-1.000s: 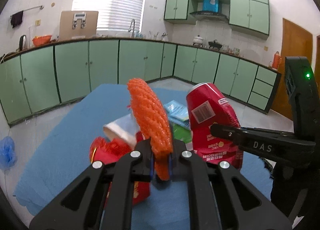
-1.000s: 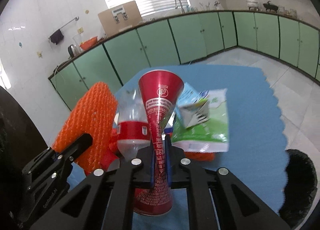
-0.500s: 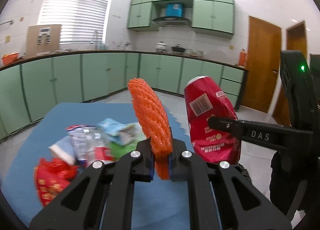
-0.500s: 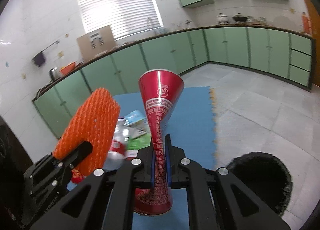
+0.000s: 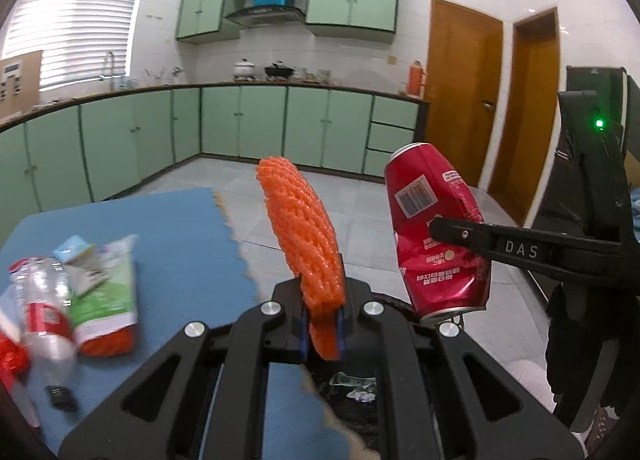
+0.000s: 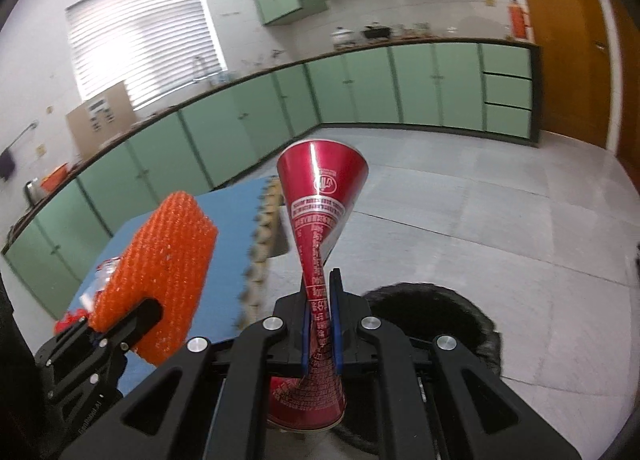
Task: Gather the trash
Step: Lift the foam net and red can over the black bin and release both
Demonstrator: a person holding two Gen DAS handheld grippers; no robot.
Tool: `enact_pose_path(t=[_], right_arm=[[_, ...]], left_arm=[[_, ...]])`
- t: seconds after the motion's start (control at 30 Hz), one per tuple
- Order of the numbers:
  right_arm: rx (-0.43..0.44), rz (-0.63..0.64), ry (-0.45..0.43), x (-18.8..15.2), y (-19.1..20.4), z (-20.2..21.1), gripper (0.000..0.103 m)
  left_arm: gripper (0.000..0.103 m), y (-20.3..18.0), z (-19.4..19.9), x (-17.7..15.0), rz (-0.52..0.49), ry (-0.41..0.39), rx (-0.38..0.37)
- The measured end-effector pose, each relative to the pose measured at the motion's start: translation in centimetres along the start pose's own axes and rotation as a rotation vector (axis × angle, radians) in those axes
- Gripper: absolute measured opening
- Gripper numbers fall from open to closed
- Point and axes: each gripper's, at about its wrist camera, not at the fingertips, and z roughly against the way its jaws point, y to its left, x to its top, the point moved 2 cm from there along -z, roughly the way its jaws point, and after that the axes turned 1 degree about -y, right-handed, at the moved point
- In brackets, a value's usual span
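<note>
The left hand-held gripper (image 5: 322, 324) clamped the orange net (image 5: 304, 236), the right (image 6: 320, 334) a crushed can (image 6: 320, 228); both should be centred over the bag (image 6: 440, 312) before release.

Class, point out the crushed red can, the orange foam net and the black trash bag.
crushed red can (image 6: 320, 196): right wrist view, flared upper part.
orange foam net (image 5: 304, 228): left wrist view, mid mesh.
black trash bag (image 6: 436, 308): right wrist view, near rim.
</note>
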Motion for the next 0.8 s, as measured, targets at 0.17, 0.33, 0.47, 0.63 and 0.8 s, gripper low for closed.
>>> enact_pose_path(t=[0.17,0.33,0.47,0.63,0.8], right_arm=[[-0.063,-0.022,0.022,-0.5,-3.9,-1.3,0.008],[-0.102,-0.052,0.064,-1.4,-6.8,-2.9,0.009],[-0.15,-0.08,0.096,-2.2,-9.2,-3.7,0.017],[-0.182,-0.118,0.092,-2.9,-11.4,-3.2,0.03],[-0.189,-0.125,0.063,-2.7,-11.2,-2.3,0.042]], left_arm=[[0.008,-2.1,-4.7,-0.8,-0.001,0.071,-0.051],[0.01,-3.6,-8.6,-2.0,-0.008,0.157,-0.098],[0.029,-4.2,-10.6,-2.0,-0.01,0.199,-0.119],[0.052,-4.4,-11.4,-1.8,-0.012,0.204,-0.132],[0.056,-4.2,-11.0,-1.0,-0.003,0.188,-0.127]])
